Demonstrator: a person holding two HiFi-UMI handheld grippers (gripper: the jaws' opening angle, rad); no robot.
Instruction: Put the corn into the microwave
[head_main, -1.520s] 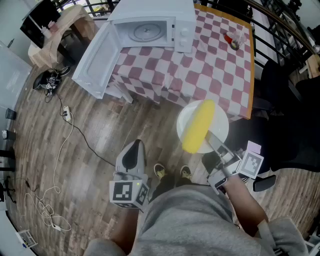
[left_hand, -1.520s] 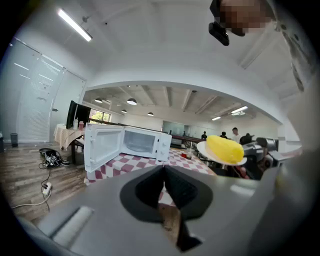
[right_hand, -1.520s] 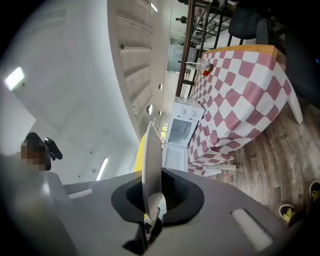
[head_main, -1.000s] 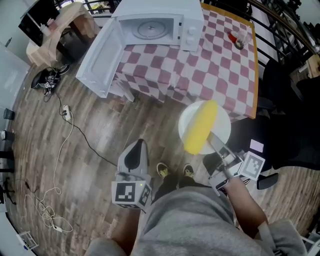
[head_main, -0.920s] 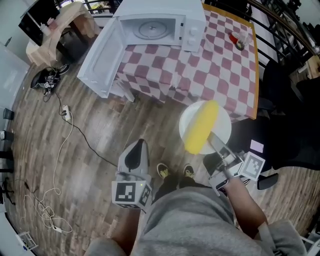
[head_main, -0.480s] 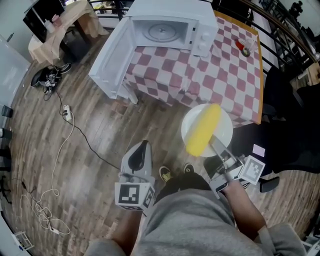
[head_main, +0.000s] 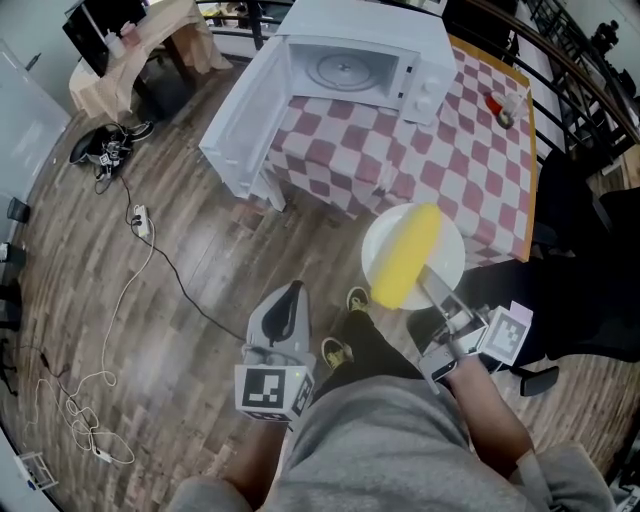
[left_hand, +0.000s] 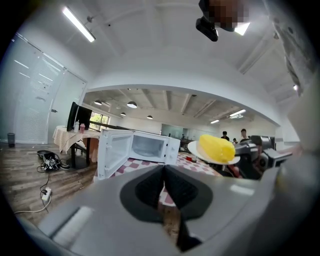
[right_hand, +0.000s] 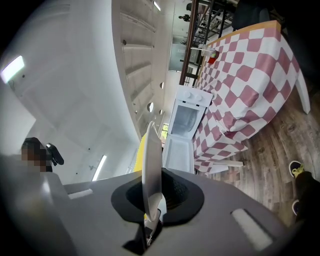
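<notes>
**Floor** (head_main: 180, 250), far left: wood planks. A loose white cable (head_main: 90, 400) and a dark cord (head_main: 170, 280) trail across it. They have no part in the task, but I judge them a trip risk on the way forward.

**Left tool** (head_main: 291, 292): jaws closed together with nothing between them. It is carried low and points toward the microwave. It looks like the spare hand, probably kept free for the door.

**Door** (head_main: 240, 130): swung fully open to the left and hanging out past the desk edge, which leaves the cavity clear for loading.

**Microwave** (head_main: 395, 35): white, standing at the far left corner of the desk with its cavity facing the person. The glass turntable (head_main: 345, 70) is bare.

**Desk** (head_main: 450, 165): covered with a pink and white checked cloth that drapes over the near edge.

**Corn** (head_main: 404, 255): a yellow cob lying along the middle of the plate. It is carried in the air just short of the desk's near edge and well apart from the microwave, so it is not yet loaded.

**Plate** (head_main: 447, 245): white and round, held roughly level, most likely so the cob does not roll off.

**Right tool** (head_main: 432, 290): jaws pinched narrow onto the plate's near rim, which stands edge-on between them in the right gripper view. The plate is gripped at one edge only and overhangs, so I judge it needs steady, level carrying.

**Small red item** (head_main: 497, 102): on the desk near its far right edge. It is too small to name.
</notes>
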